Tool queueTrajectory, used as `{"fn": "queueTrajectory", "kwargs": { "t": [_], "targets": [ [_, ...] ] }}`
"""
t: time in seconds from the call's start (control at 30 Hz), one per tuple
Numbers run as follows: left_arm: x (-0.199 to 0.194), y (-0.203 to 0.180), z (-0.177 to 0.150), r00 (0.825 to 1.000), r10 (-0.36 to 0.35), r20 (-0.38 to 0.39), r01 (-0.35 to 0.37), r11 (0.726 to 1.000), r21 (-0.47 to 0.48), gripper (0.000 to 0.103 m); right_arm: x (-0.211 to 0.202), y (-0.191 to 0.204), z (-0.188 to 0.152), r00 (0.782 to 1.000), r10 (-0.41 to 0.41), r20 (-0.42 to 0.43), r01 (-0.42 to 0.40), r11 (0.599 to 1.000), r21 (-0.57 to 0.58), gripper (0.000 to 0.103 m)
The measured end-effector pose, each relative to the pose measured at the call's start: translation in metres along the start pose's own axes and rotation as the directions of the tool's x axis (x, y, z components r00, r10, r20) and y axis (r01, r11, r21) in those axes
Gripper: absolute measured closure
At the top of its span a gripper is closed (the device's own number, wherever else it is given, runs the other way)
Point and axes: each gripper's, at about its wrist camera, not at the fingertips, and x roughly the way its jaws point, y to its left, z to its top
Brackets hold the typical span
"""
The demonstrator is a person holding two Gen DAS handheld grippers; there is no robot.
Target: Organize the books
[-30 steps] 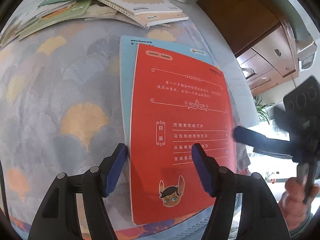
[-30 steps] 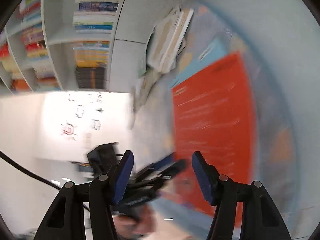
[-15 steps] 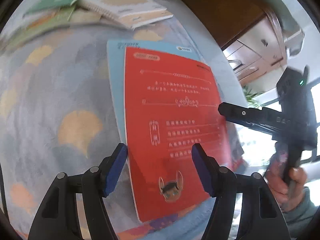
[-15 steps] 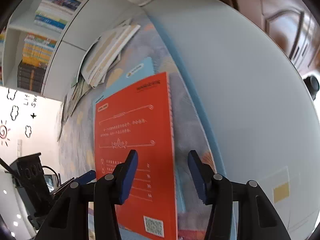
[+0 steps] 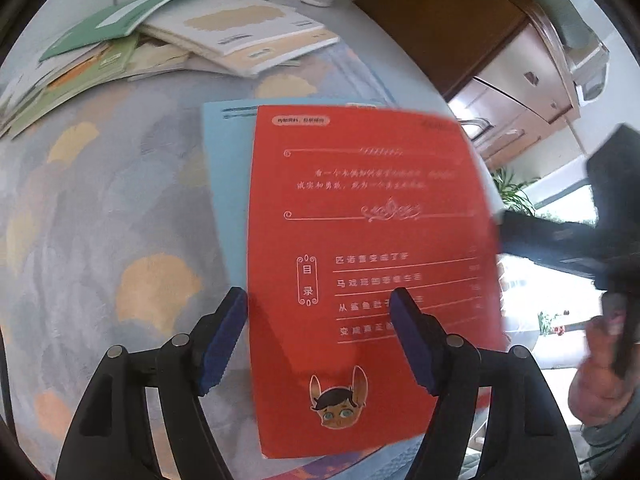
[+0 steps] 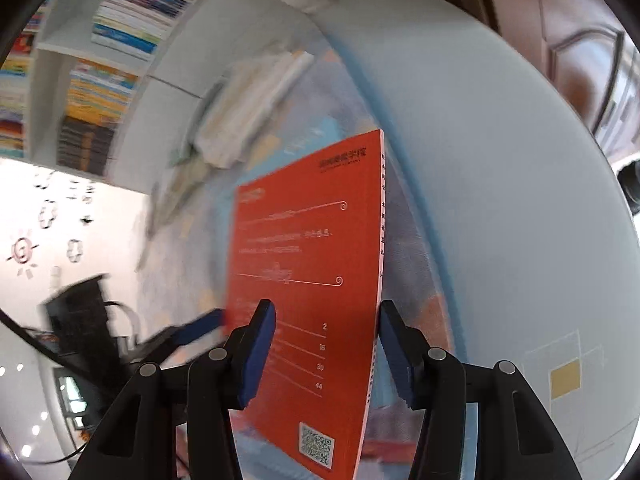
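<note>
On the patterned tablecloth (image 5: 100, 208), I see the red book (image 5: 360, 264) atop a blue one (image 5: 224, 184). My left gripper (image 5: 318, 336) is widening, straddling its left edge without pinching; my right gripper (image 6: 326, 350) brackets its spine, gapped. If neither bites, I risk it sliding off.

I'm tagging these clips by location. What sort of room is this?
Probably a home study or living room: white bookshelves packed with books, a table under a patterned cloth strewn with booklets, and a wooden cabinet with drawers beside it.
</note>
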Motion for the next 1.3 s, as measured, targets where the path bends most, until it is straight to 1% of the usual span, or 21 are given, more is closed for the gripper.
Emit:
{"fn": "queueTrajectory", "kwargs": {
  "t": [0.07,0.13,0.17,0.3,0.37,0.47,0.5,0.6,0.63,0.67,0.7,0.73,0.77,0.83,0.9,0.97,1.0,1.03,1.1,1.2,1.3],
  "targets": [
    [-0.003,0.017,0.0,1.0,-0.029,-0.01,0.028,0.998,-0.049,0.033,-0.009,0.015,0.001,0.995,0.099,0.008,-0.099,0.995,-0.01,0.051],
    [-0.015,0.038,-0.002,0.997,-0.076,0.01,0.077,0.991,-0.105,0.033,-0.013,0.036,0.004,0.976,0.219,0.005,-0.219,0.976,-0.013,0.051],
    [-0.023,0.047,-0.002,0.998,-0.067,0.02,0.069,0.991,-0.117,0.033,-0.013,0.047,0.006,0.968,0.251,0.007,-0.251,0.968,-0.017,0.051],
    [-0.086,0.107,-0.009,0.991,0.051,0.121,-0.027,0.982,-0.189,0.033,-0.005,0.108,0.012,0.923,0.384,0.007,-0.383,0.921,-0.067,0.051],
    [-0.116,0.14,-0.014,0.983,0.088,0.162,-0.046,0.968,-0.248,0.033,0.009,0.142,0.01,0.894,0.447,-0.039,-0.449,0.89,-0.083,0.051],
    [-0.166,0.191,-0.028,0.958,0.181,0.221,-0.101,0.939,-0.33,0.033,0.051,0.205,-0.009,0.843,0.511,-0.167,-0.531,0.841,-0.108,0.051],
    [-0.183,0.209,-0.035,0.948,0.224,0.226,-0.134,0.925,-0.356,0.033,0.064,0.218,-0.015,0.843,0.501,-0.195,-0.527,0.842,-0.118,0.051],
    [-0.2,0.238,-0.057,0.936,0.296,0.192,-0.206,0.9,-0.385,0.033,0.106,0.251,-0.041,0.863,0.419,-0.283,-0.472,0.868,-0.152,0.051],
    [-0.199,0.243,-0.062,0.939,0.298,0.171,-0.216,0.899,-0.381,0.033,0.117,0.255,-0.048,0.881,0.372,-0.293,-0.431,0.886,-0.172,0.05],
    [-0.193,0.248,-0.068,0.947,0.288,0.144,-0.217,0.901,-0.375,0.033,0.125,0.257,-0.054,0.907,0.305,-0.289,-0.371,0.905,-0.208,0.046],
    [-0.184,0.25,-0.074,0.956,0.269,0.121,-0.208,0.905,-0.371,0.033,0.133,0.258,-0.059,0.943,0.201,-0.267,-0.271,0.926,-0.263,0.04],
    [-0.176,0.251,-0.077,0.965,0.241,0.105,-0.188,0.912,-0.365,0.033,0.142,0.257,-0.064,0.971,0.072,-0.227,-0.145,0.935,-0.324,0.04],
    [-0.164,0.248,-0.078,0.976,0.197,0.089,-0.155,0.925,-0.347,0.033,0.147,0.256,-0.067,0.978,0.005,-0.206,-0.079,0.932,-0.354,0.04],
    [-0.143,0.231,-0.075,0.988,0.144,0.063,-0.12,0.95,-0.29,0.033,0.163,0.247,-0.076,0.973,-0.15,-0.176,0.068,0.913,-0.403,0.04],
    [-0.119,0.215,-0.071,0.994,0.108,0.03,-0.099,0.969,-0.225,0.034,0.167,0.231,-0.081,0.963,-0.213,-0.165,0.135,0.912,-0.388,0.04],
    [-0.1,0.203,-0.068,0.997,0.074,-0.016,-0.075,0.981,-0.177,0.047,0.165,0.218,-0.088,0.96,-0.251,-0.125,0.194,0.916,-0.35,0.046],
    [-0.09,0.198,-0.066,0.997,0.059,-0.039,-0.065,0.985,-0.162,0.057,0.162,0.212,-0.091,0.958,-0.269,-0.102,0.221,0.914,-0.339,0.053],
    [-0.084,0.194,-0.065,0.997,0.061,-0.051,-0.068,0.987,-0.146,0.06,0.161,0.206,-0.095,0.951,-0.297,-0.081,0.255,0.907,-0.334,0.055],
    [-0.086,0.186,-0.062,0.998,0.054,-0.025,-0.056,0.995,-0.08,0.066,0.163,0.197,-0.1,0.945,-0.316,-0.077,0.277,0.907,-0.318,0.069],
    [-0.084,0.192,-0.061,0.999,0.019,-0.035,-0.022,0.997,-0.073,0.066,0.165,0.19,-0.106,0.95,-0.306,-0.067,0.279,0.923,-0.263,0.07],
    [-0.085,0.207,-0.06,0.997,-0.075,-0.03,0.071,0.99,-0.12,0.066,0.161,0.186,-0.104,0.955,-0.293,-0.04,0.276,0.931,-0.238,0.069]
  ]
}}
